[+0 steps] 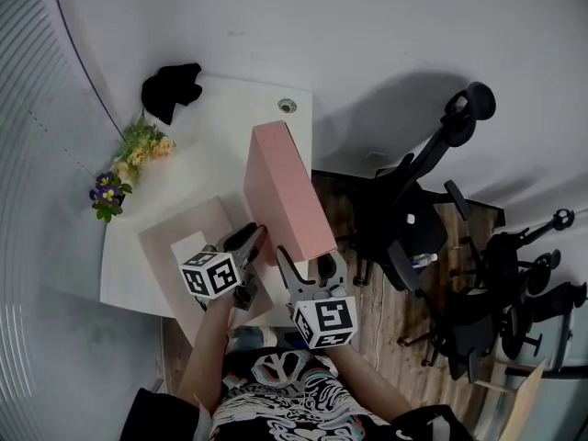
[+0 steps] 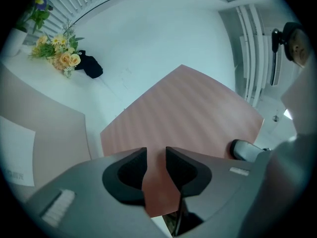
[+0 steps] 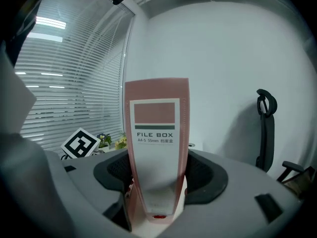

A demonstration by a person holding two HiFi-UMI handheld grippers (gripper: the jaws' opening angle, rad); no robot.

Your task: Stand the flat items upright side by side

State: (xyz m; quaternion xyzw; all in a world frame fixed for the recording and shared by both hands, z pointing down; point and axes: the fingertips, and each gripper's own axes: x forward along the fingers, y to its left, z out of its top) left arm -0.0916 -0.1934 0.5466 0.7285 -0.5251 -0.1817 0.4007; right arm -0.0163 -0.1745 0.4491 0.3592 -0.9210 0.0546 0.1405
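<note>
A pink file box (image 1: 285, 191) stands raised on end over the white table (image 1: 220, 127), held from both sides. My left gripper (image 1: 253, 242) is shut on a thin edge of its broad pink side (image 2: 183, 113); the pink panel fills the gap at the left gripper (image 2: 156, 165). My right gripper (image 1: 299, 263) is shut on the box's labelled spine (image 3: 157, 128), and the pads of the right gripper (image 3: 157, 177) lie against both sides of it. A second pink file box (image 1: 188, 232) lies flat on the table to the left, seen also as the flat box (image 2: 44, 133).
Yellow flowers (image 1: 142, 145) and a purple bunch (image 1: 107, 191) stand at the table's left edge, with a black object (image 1: 172, 88) at the far corner. A cable hole (image 1: 288, 106) sits near the far edge. Black office chairs (image 1: 423, 209) stand on the floor to the right.
</note>
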